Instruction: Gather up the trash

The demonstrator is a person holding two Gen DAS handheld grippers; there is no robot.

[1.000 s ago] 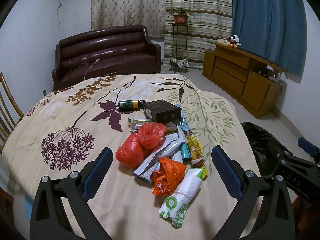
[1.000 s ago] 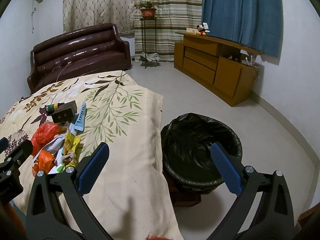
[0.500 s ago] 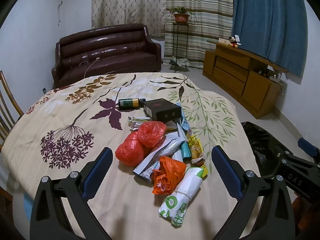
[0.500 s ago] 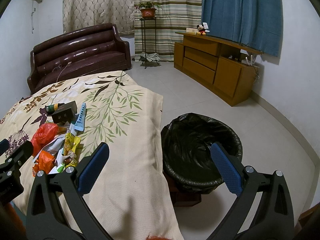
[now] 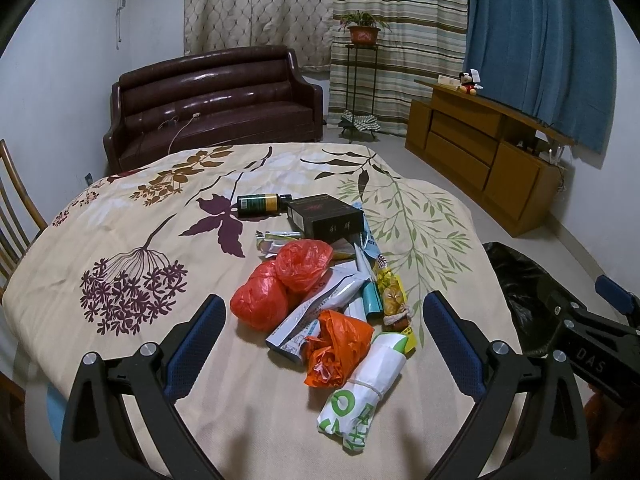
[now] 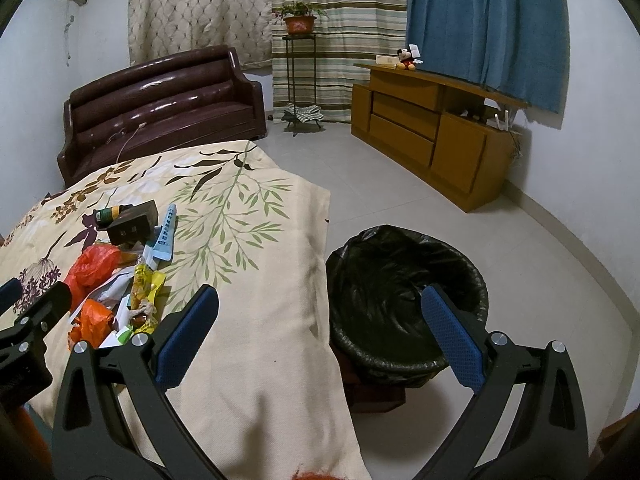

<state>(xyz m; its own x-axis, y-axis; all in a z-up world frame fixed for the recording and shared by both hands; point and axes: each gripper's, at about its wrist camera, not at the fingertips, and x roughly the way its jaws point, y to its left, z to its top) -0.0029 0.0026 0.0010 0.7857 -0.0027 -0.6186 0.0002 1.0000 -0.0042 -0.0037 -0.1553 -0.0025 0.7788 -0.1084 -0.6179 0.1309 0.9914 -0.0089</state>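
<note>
A heap of trash lies on the flowered tablecloth (image 5: 132, 240): two red plastic bags (image 5: 280, 280), a crumpled orange bag (image 5: 336, 344), a white and green wrapper (image 5: 364, 392), a black box (image 5: 326, 216), a small green bottle (image 5: 260, 203) and several packets. My left gripper (image 5: 324, 336) hovers open just above the near side of the heap, with nothing between its fingers. A bin lined with a black bag (image 6: 404, 300) stands on the floor beside the table. My right gripper (image 6: 320, 332) is open and empty over the table's right edge, next to the bin.
A dark leather sofa (image 5: 212, 100) stands behind the table. A wooden cabinet (image 6: 432, 128) runs along the right wall, with a plant stand (image 6: 298, 80) by the curtains. A wooden chair (image 5: 16, 216) is at the table's left. Bare tiled floor (image 6: 400, 208) lies beyond the bin.
The left wrist view has shifted very slightly. Both grippers remain open and nothing in the heap has moved.
</note>
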